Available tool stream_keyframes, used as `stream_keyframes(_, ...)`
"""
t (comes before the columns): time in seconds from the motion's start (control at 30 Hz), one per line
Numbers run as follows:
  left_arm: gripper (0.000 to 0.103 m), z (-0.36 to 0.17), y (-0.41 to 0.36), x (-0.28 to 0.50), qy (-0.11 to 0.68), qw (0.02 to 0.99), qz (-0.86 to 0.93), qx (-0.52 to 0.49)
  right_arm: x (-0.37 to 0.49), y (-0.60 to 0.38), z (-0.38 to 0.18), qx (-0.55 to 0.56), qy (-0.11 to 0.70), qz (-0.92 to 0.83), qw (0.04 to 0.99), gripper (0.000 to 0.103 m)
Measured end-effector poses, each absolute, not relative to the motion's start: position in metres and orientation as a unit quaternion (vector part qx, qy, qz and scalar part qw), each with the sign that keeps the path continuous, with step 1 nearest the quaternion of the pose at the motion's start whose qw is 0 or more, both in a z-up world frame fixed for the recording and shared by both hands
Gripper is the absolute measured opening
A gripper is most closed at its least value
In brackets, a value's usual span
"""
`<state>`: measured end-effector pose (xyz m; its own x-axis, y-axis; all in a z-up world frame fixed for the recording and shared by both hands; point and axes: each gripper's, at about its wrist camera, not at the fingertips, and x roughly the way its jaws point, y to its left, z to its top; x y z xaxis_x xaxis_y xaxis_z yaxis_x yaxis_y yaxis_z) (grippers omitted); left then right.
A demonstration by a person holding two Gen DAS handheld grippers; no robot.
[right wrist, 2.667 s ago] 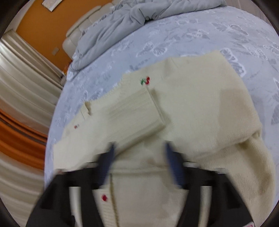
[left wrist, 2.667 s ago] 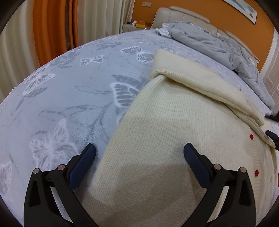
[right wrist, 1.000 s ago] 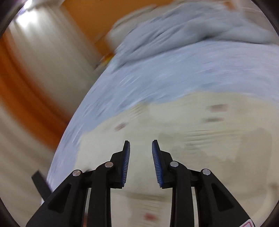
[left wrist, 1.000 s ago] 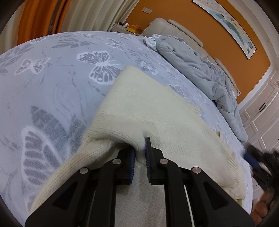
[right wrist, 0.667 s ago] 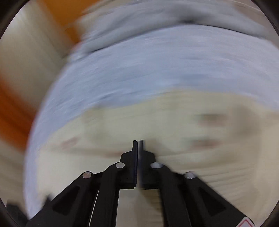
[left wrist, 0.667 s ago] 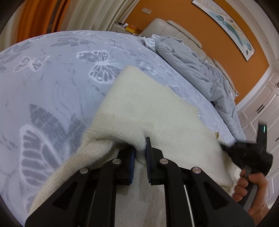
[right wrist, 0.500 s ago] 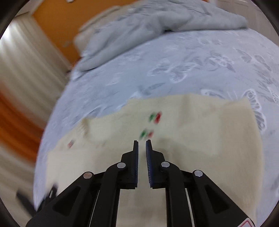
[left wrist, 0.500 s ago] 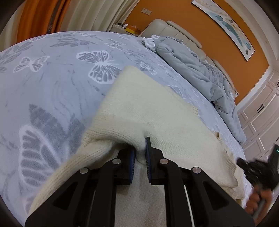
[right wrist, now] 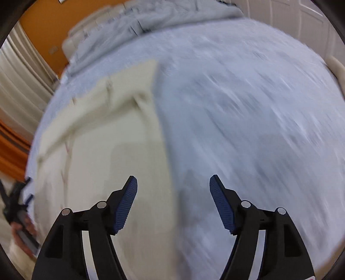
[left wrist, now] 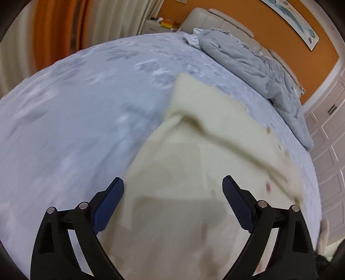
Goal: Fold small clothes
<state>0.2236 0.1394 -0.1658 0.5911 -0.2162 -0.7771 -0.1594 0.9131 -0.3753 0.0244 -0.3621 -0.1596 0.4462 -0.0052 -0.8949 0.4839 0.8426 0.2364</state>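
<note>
A cream knit cardigan (left wrist: pixel 204 168) with small red buttons lies flat on the grey butterfly-print bedspread (left wrist: pixel 75 120), its far part folded over toward me. My left gripper (left wrist: pixel 173 189) is open and empty above the cardigan's near left edge. In the right wrist view the cardigan (right wrist: pixel 112 146) fills the left half, with its straight right edge running up the middle. My right gripper (right wrist: pixel 173 186) is open and empty over that edge, the left finger above cloth, the right above the bedspread (right wrist: pixel 248 129). Both views are motion-blurred.
A crumpled grey duvet (left wrist: pixel 248 53) lies at the head of the bed by a beige headboard (left wrist: pixel 217 19). Orange and cream curtains (left wrist: pixel 60 28) hang at the left. White cupboard doors (left wrist: pixel 327 137) stand at the right. The other hand with its gripper (right wrist: pixel 19 211) shows at the left edge.
My left gripper let go of the cardigan fold, opened wide and drew back. My right gripper opened from nearly shut and swung right over the cardigan's edge.
</note>
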Motion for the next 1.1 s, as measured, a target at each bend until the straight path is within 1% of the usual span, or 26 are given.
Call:
stream_keyframes(0.1, 0.093, -0.173, 0.162, 0.167, 0.502, 0.834, -0.01, -0.229, -0.024, -0.357, -0.174, 0.298, 0.525, -0.137, 0.785, 0.069)
stream_keyframes(0.17, 0.094, -0.185, 0.175, 0.131, 0.53, 0.81, 0.013, -0.25, -0.034, -0.35, -0.182, 0.336, 0.521, -0.119, 0.775, 0.07)
stream_keyframes(0.2, 0.094, -0.191, 0.18, 0.118, 0.537, 0.803, 0.02, -0.259, -0.032, -0.342, -0.186, 0.341, 0.523, -0.108, 0.774, 0.072)
stream_keyframes(0.27, 0.094, -0.191, 0.178, 0.1, 0.532, 0.806, 0.023, -0.259, -0.025, -0.322, -0.198, 0.312, 0.535, -0.102, 0.778, 0.072)
stream_keyframes(0.33, 0.096, -0.188, 0.168, 0.097, 0.535, 0.811, 0.024, -0.238, -0.019, -0.308, -0.206, 0.295, 0.541, -0.099, 0.781, 0.074)
stream_keyframes(0.4, 0.098, -0.191, 0.159, 0.099, 0.543, 0.807, 0.016, -0.232, -0.02, -0.3, -0.203, 0.284, 0.531, -0.1, 0.792, 0.081)
stream_keyframes(0.6, 0.098, -0.193, 0.141, 0.117, 0.552, 0.804, 0.023, -0.221, -0.002, -0.294, -0.204, 0.328, 0.51, -0.094, 0.789, 0.081)
stream_keyframes(0.63, 0.097, -0.192, 0.141, 0.119, 0.552, 0.802, 0.017, -0.229, 0.0, -0.294, -0.204, 0.339, 0.504, -0.093, 0.789, 0.075)
stream_keyframes(0.67, 0.088, -0.19, 0.141, 0.12, 0.548, 0.801, 0.01, -0.239, 0.009, -0.293, -0.202, 0.346, 0.501, -0.092, 0.788, 0.069)
stream_keyframes(0.7, 0.067, -0.188, 0.142, 0.121, 0.546, 0.801, 0.007, -0.246, 0.013, -0.291, -0.203, 0.354, 0.501, -0.088, 0.784, 0.047)
stream_keyframes(0.73, 0.055, -0.187, 0.142, 0.123, 0.552, 0.795, -0.003, -0.251, 0.014, -0.29, -0.204, 0.356, 0.507, -0.088, 0.781, 0.02)
stream_keyframes(0.77, 0.031, -0.188, 0.139, 0.126, 0.563, 0.787, -0.01, -0.25, 0.019, -0.288, -0.203, 0.353, 0.513, -0.093, 0.777, 0.009)
stream_keyframes(0.8, 0.012, -0.189, 0.138, 0.127, 0.571, 0.783, -0.008, -0.246, 0.02, -0.289, -0.2, 0.355, 0.509, -0.094, 0.778, 0.009)
stream_keyframes(0.9, 0.009, -0.181, 0.14, 0.126, 0.571, 0.779, -0.007, -0.259, 0.011, -0.289, -0.179, 0.36, 0.476, -0.091, 0.797, 0.008)
stream_keyframes(0.97, 0.009, -0.167, 0.145, 0.12, 0.56, 0.781, -0.018, -0.276, 0.003, -0.289, -0.162, 0.364, 0.453, -0.087, 0.809, 0.007)
stream_keyframes(1.1, 0.008, -0.133, 0.145, 0.106, 0.549, 0.79, -0.049, -0.268, -0.014, -0.291, -0.122, 0.359, 0.419, -0.064, 0.832, 0.006)
